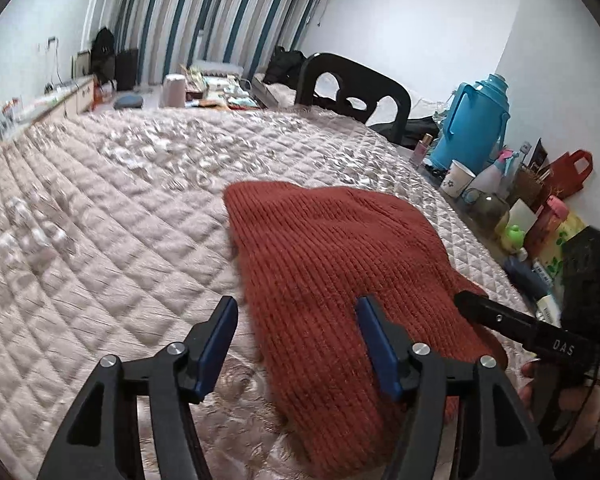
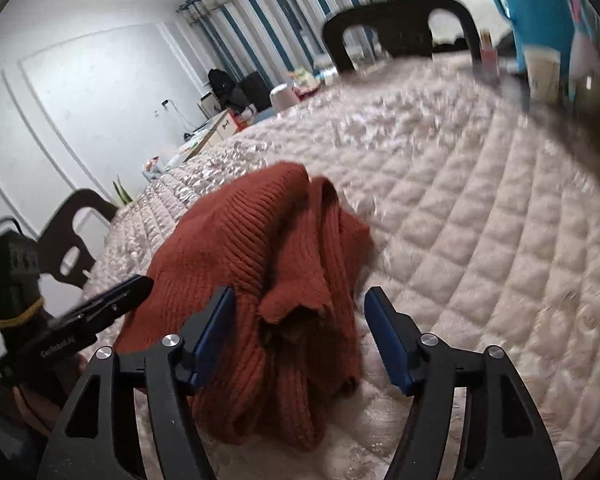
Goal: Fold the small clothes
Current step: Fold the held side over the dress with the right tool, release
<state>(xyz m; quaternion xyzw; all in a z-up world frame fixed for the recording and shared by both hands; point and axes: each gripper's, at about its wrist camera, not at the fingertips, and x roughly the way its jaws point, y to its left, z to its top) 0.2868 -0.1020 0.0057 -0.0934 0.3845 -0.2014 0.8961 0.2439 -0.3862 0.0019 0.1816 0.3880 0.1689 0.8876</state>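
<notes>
Left wrist view shows a rust-red ribbed knit garment (image 1: 332, 264) lying flat on a quilted bedspread (image 1: 112, 208), stretching ahead of the left gripper (image 1: 296, 344). Its left finger stands over bare quilt just off the knit's edge; its right finger (image 1: 376, 344) stands over the cloth. These fingers are spread, with nothing pinched between the blue pads. To their right the right gripper (image 1: 466, 303) reaches in over the garment's near corner, its black body lettered "DAS".

Right wrist view has the same garment (image 2: 260, 280) bunched and folded over itself, a loose flap hanging midway between the fingers of the right gripper (image 2: 300, 336). Those fingers stand wide apart on either side of the heap, and neither pad presses the cloth. Left of them the left gripper (image 2: 140, 282) points in at the knit; its side reads "GenRobot.AI", though blurred.

Beyond the left fingers, to the right past the bed's edge, stand a blue thermos jug (image 1: 472, 120), a paper cup (image 1: 458, 178) and assorted bottles. Striped curtains (image 1: 204, 12) hang at the far wall.
</notes>
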